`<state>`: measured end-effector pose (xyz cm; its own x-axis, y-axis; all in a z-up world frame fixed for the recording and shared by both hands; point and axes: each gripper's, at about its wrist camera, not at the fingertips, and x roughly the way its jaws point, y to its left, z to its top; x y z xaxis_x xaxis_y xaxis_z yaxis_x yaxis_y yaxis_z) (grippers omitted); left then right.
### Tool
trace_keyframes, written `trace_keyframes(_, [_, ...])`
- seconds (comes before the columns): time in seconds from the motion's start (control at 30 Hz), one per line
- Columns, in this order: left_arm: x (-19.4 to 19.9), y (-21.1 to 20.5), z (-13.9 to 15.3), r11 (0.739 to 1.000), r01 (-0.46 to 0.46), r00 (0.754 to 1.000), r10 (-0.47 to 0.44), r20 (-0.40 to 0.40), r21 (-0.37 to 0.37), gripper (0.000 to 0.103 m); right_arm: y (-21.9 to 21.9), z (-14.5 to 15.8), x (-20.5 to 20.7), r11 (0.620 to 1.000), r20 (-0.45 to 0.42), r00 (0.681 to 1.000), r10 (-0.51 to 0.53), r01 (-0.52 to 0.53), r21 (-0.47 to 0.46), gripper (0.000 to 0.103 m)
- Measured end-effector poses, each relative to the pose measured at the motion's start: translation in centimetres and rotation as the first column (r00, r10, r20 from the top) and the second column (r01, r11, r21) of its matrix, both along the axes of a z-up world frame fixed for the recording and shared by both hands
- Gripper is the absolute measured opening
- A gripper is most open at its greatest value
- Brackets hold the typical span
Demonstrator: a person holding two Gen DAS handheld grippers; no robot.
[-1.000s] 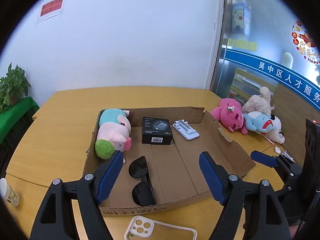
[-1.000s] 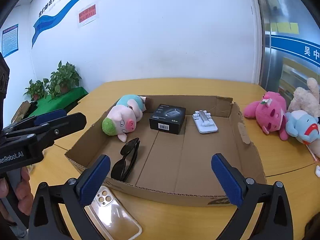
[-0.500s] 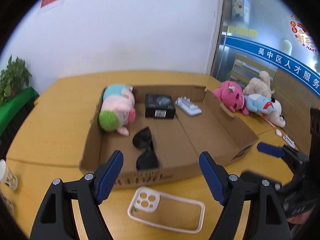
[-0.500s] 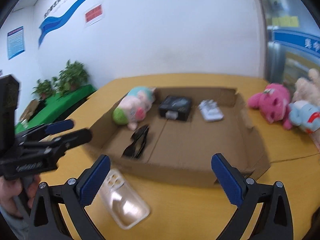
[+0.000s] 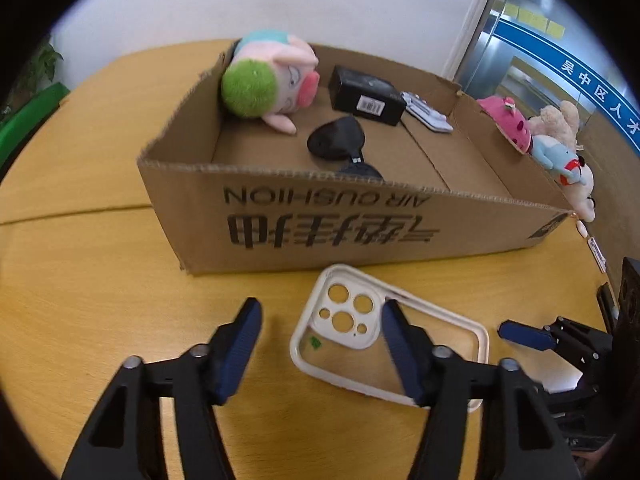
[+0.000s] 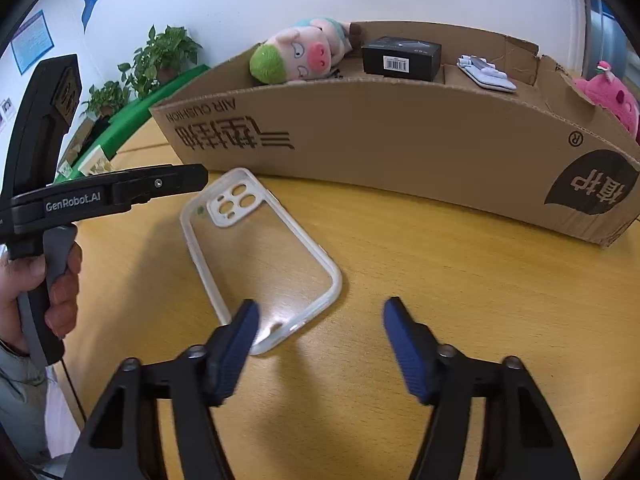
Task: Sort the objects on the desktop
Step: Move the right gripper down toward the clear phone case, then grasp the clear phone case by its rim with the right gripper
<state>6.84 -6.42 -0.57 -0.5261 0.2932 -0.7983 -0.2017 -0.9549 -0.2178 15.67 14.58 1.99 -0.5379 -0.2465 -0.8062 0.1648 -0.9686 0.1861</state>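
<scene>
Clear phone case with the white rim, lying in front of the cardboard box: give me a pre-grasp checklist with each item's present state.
1. Clear white-rimmed phone case flat on the wooden table, outside the brown cardboard box: ok.
2. Left gripper jaws apart, having just been closing, nothing pressed: ok.
3. Right gripper likewise, empty: ok.
4. Case centred in either gripper: not ok; one pad of each overlaps the rim.
5. Free floor in box beside black sunglasses: ok.
6. Pads low enough to grip the rim: cannot tell.
</scene>
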Motion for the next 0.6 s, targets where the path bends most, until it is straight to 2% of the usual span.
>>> trace_keyframes(0.1, [0.1,0.3,-1.1,1.0,0.011,0.999,-0.011,0.04,-0.011,0.051,0.2,0.0,0.0,1.0,-0.009,1.0,0.011,-0.011,0.023,0.045])
trace_keyframes(0.13, [0.1,0.4,-1.6,1.0,0.015,0.998,-0.014,0.062,-0.018,0.042,0.2,0.0,0.0,0.999,-0.009,1.0,0.013,-0.013,0.031,0.04])
trace_keyframes(0.17, [0.3,0.5,-1.4,0.999,0.009,0.999,-0.008,0.043,-0.032,0.039,0.2,0.0,0.0,0.999,-0.011,1.0,0.017,-0.016,0.041,0.037])
trace_keyframes(0.23, [0.6,0.6,-1.4,0.999,0.004,0.999,-0.002,0.054,-0.036,0.032,0.6,0.0,0.1,0.999,-0.013,1.0,0.019,-0.019,0.043,0.033])
trace_keyframes(0.27, [0.8,0.8,-1.5,0.999,0.01,0.998,-0.008,0.067,-0.035,0.024,0.9,0.0,0.1,0.999,-0.013,1.0,0.017,-0.016,0.045,0.032])
trace_keyframes(0.33, [1.1,1.2,-1.5,0.999,0.016,0.997,-0.013,0.076,-0.04,0.013,1.5,0.0,0.0,0.999,-0.015,1.0,0.007,-0.006,0.049,0.031])
trace_keyframes(0.53, [2.1,2.8,-1.6,0.999,0.035,0.995,-0.034,0.095,-0.011,0.008,3.8,0.2,-0.2,0.999,-0.015,0.999,-0.033,0.033,0.038,0.023])
trace_keyframes(0.6, [2.2,3.3,-1.6,0.999,0.038,0.994,-0.036,0.1,-0.009,0.008,4.3,0.1,-0.2,0.999,-0.01,0.999,-0.034,0.034,0.026,0.016])
